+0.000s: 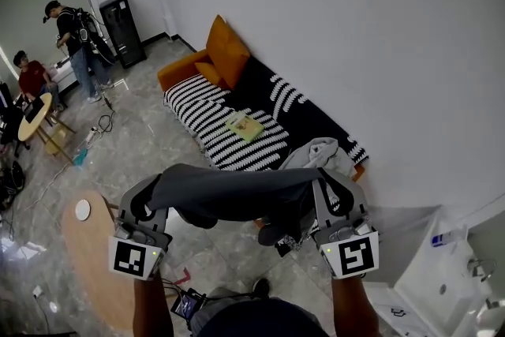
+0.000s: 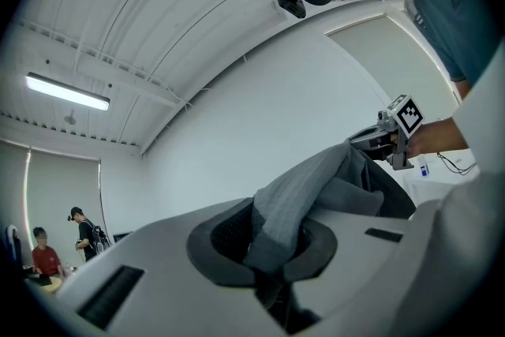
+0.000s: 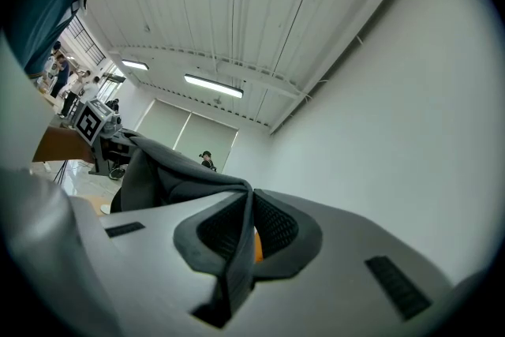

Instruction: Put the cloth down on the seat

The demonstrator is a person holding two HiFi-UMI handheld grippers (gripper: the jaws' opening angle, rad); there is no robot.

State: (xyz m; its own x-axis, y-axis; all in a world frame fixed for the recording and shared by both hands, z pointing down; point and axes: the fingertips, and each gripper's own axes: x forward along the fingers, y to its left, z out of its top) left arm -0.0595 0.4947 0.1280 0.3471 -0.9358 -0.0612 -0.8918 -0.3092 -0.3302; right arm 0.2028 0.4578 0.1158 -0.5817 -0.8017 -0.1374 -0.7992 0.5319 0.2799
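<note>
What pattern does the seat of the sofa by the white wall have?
The cushioned sofa seat has black and white stripes. The head view shows it best.

Orange cushion [image 1: 225, 51] stands upright, green book [image 1: 245, 125] lies below-right of it, pale garment heap [image 1: 319, 154] further right. Black cabinet [image 1: 122, 29] in far corner; standing person w/ backpack [image 1: 75, 51] near it, seated person in red [image 1: 31, 79] at left edge. Wooden table [image 1: 87, 256] lower left w/ white disc [image 1: 83, 210] on it. White unit [image 1: 442, 280] bottom right.

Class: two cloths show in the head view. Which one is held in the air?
The dark grey cloth, stretched between the left claw and right claw; the pale cloth lies crumpled on the sofa.
</note>
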